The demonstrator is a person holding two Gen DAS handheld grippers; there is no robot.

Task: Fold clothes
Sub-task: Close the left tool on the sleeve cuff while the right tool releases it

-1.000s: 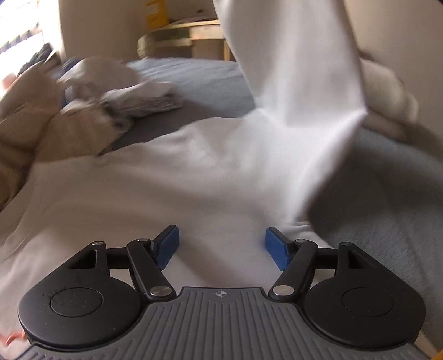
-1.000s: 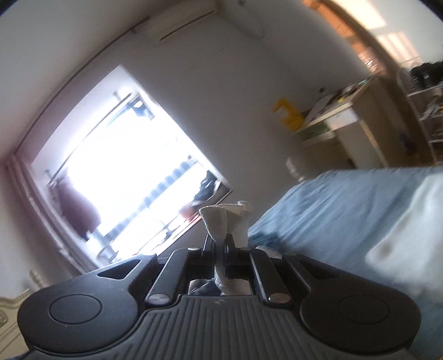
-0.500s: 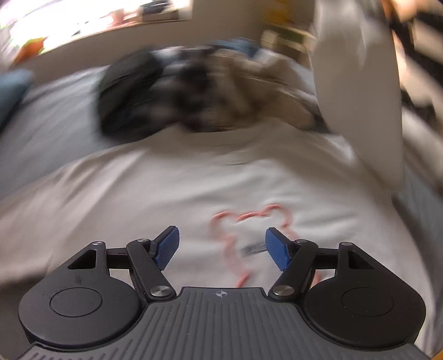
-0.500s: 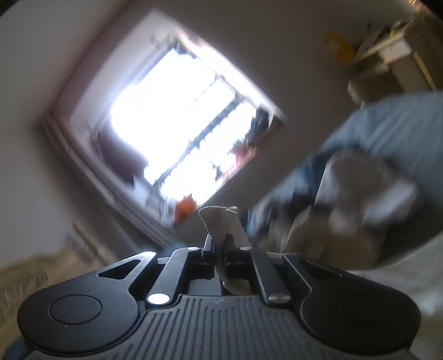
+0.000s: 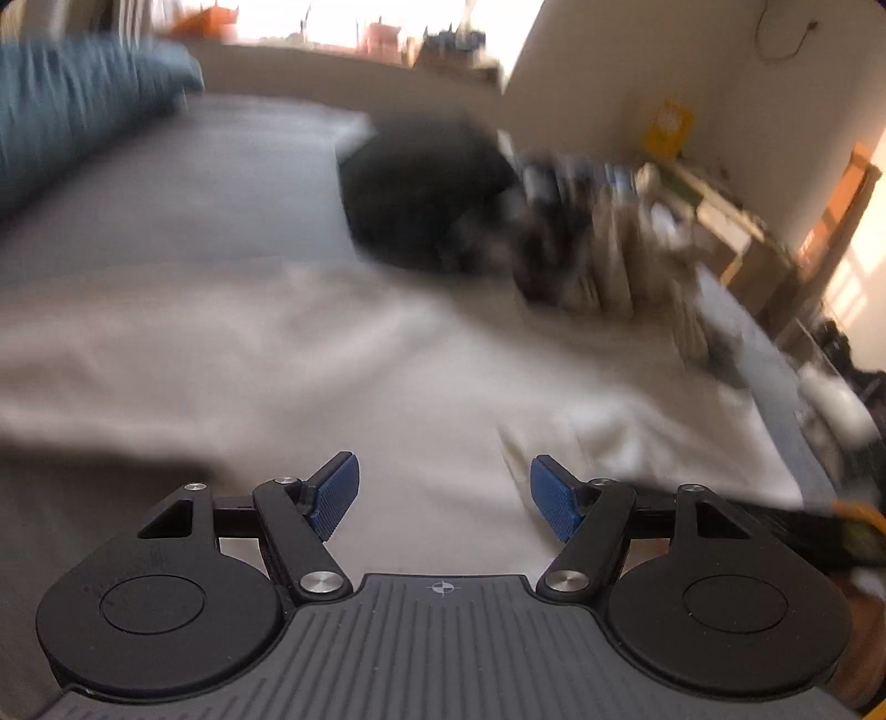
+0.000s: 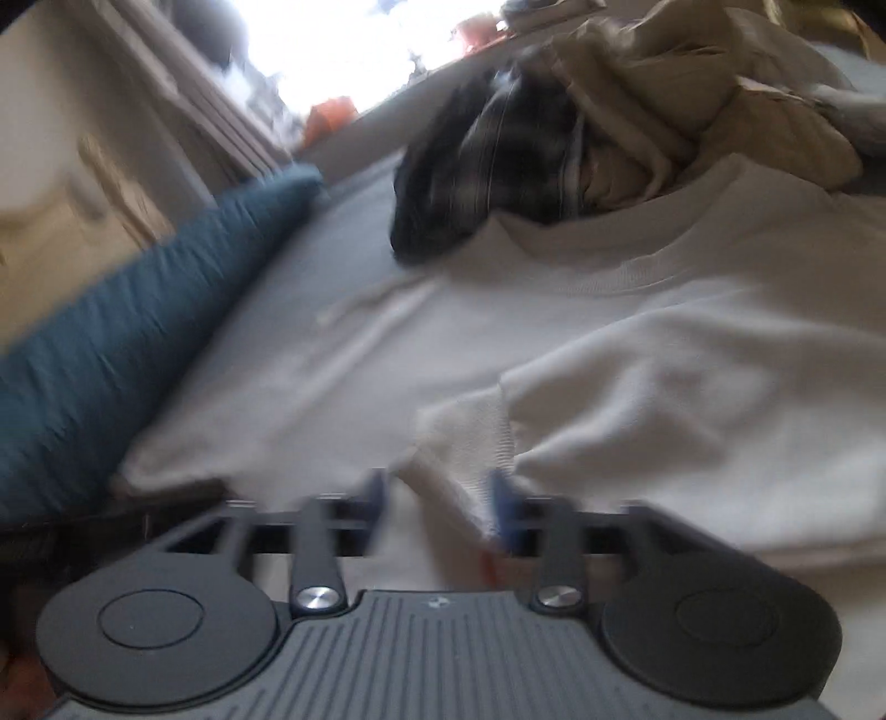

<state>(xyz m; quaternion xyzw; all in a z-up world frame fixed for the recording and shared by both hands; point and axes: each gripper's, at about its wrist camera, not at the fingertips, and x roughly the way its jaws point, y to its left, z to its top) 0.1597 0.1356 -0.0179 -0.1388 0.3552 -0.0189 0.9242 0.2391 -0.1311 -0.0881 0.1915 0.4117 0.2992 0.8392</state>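
A white sweatshirt (image 6: 692,310) lies spread on the grey bed (image 6: 343,221), its neck toward the clothes heap. One sleeve is folded over the body, and its ribbed cuff (image 6: 470,437) lies between the pads of my right gripper (image 6: 440,498). That gripper's jaws are opening and the pads no longer press on the cuff. In the left wrist view the same sweatshirt (image 5: 332,376) is blurred. My left gripper (image 5: 443,495) hovers over it, open, with nothing between its blue pads (image 5: 335,493).
A dark striped garment (image 6: 487,160) and beige clothes (image 6: 720,94) are heaped beyond the sweatshirt's neck. A teal pillow (image 6: 122,327) lies along the bed's left side. A bright window (image 6: 354,44) is behind. A wooden desk and chair (image 5: 775,232) stand at the right.
My right gripper swung down from facing the window to the bed and opened off the cuff it was pinching. My left gripper swept across the sweatshirt toward its left part, still open.
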